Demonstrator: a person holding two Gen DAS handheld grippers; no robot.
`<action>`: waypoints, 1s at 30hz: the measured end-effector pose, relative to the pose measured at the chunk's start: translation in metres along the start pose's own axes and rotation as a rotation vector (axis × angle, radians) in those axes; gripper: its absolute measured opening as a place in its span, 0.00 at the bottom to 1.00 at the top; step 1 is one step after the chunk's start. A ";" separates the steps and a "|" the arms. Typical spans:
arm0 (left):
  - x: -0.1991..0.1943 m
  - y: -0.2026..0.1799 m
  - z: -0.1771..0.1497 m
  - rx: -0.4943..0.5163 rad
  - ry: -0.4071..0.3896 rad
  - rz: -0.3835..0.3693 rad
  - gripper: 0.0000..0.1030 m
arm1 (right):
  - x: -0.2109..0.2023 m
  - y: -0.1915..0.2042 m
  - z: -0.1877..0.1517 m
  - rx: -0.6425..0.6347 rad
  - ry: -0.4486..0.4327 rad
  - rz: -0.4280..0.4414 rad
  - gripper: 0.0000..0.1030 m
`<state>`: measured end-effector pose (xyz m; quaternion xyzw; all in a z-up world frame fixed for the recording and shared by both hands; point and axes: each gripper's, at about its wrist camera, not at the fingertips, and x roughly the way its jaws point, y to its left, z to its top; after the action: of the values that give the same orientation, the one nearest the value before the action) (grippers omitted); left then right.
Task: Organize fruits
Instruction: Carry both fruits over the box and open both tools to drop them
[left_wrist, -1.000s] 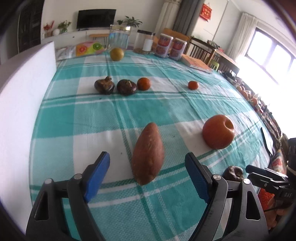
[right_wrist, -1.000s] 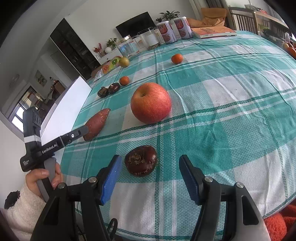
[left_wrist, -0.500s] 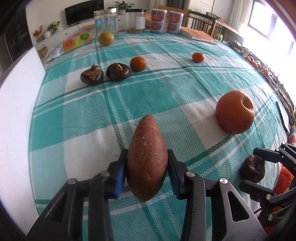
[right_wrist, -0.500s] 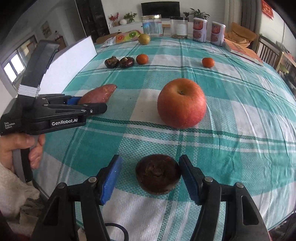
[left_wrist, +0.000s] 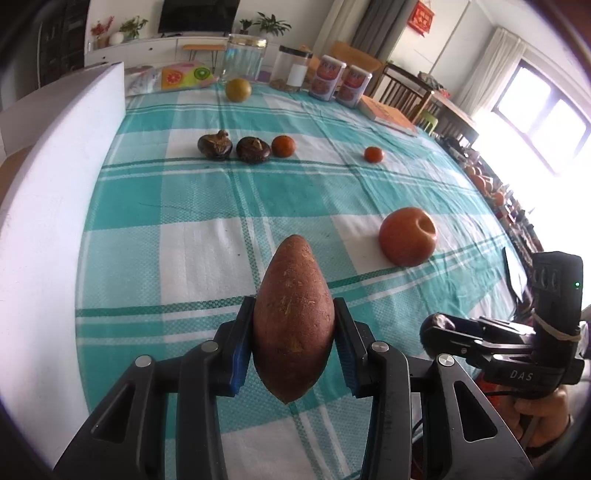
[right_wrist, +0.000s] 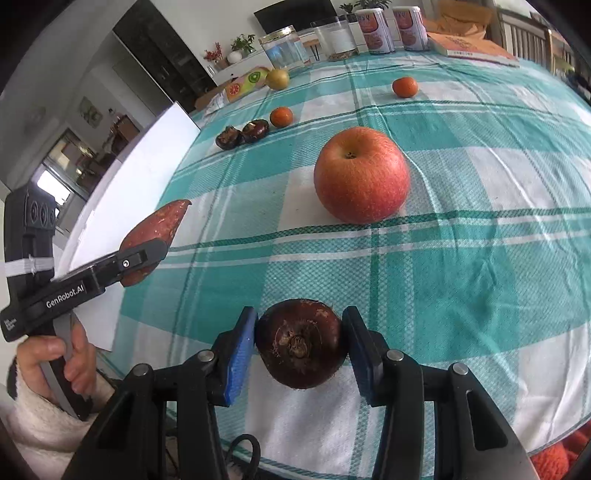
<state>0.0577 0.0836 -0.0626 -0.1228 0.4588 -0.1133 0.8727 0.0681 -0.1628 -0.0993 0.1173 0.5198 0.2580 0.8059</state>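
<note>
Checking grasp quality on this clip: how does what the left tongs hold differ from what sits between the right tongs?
The sweet potato is long, tapered and reddish-brown; the water chestnut is round, squat and dark maroon.

The sweet potato is clamped in the left tongs and looks lifted off the cloth; the right tongs are closing, pads at the water chestnut's sides, which seems to rest on the cloth.

Both sit centred between blue pads.

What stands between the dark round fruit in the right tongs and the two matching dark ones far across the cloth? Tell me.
The apple sits just right of that line to the dark pair; otherwise only bare cloth lies between.
</note>
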 end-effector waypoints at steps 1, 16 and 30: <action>-0.007 0.001 0.000 -0.012 -0.009 -0.011 0.40 | -0.001 0.001 0.000 0.013 -0.002 0.028 0.46; -0.169 0.098 0.015 -0.282 -0.333 -0.002 0.40 | 0.009 0.138 0.040 -0.166 0.016 0.282 0.46; -0.159 0.203 -0.040 -0.463 -0.208 0.413 0.41 | 0.093 0.340 0.017 -0.600 0.125 0.325 0.46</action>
<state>-0.0458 0.3198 -0.0264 -0.2334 0.3959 0.1868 0.8683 0.0138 0.1739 -0.0091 -0.0595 0.4438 0.5309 0.7195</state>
